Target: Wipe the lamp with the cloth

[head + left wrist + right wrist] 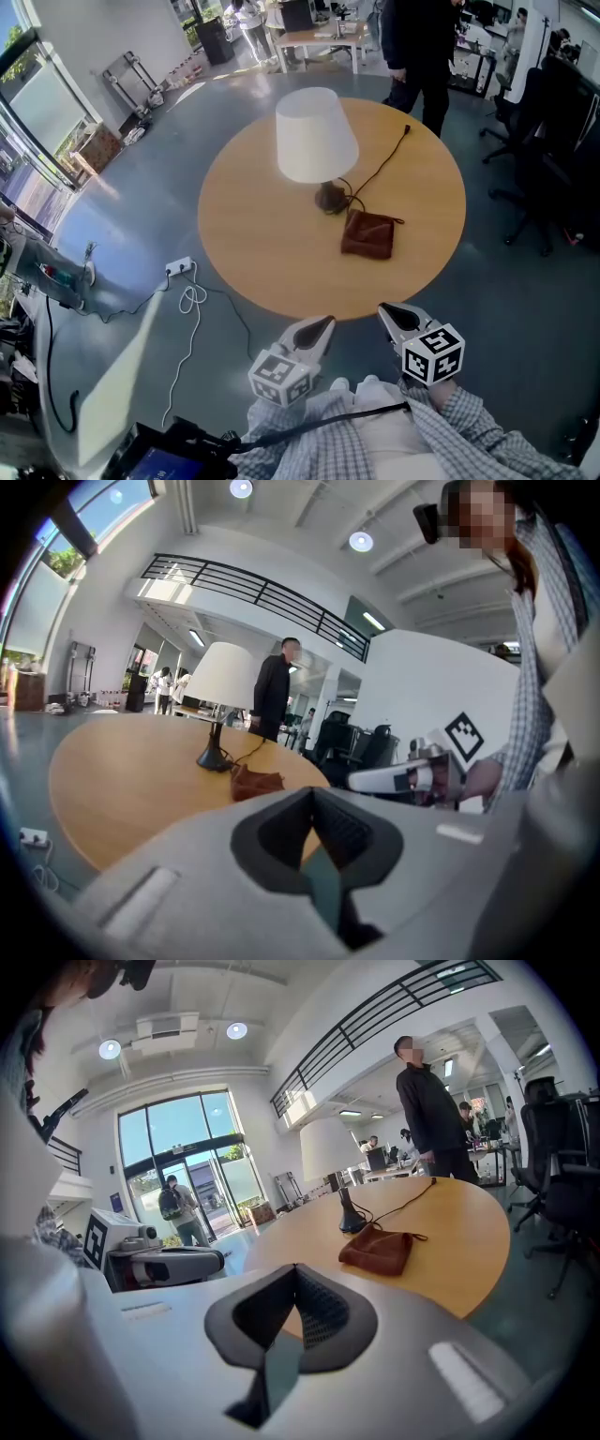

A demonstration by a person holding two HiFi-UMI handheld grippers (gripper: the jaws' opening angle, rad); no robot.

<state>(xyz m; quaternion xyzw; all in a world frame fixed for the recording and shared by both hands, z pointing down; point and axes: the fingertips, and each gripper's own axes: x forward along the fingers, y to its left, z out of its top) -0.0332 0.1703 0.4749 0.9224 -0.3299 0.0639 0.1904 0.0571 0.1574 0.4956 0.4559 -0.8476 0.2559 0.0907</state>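
While left gripper [322, 325] and right gripper [388, 313] hang short of the table [244, 253] in head view, cloth [367, 233] lies by lamp [315, 136] base; best open one, pinch cloth's near edge. Left gripper view: jaws together, empty. Right gripper view: same, closed on nothing. Count: one lamp, one cloth, one table, two grippers.

No writing, label, brand or number can be read anywhere here.

my left gripper [320, 327] and right gripper [391, 316] sit closed, empty, side by side just short of the table [262, 248].
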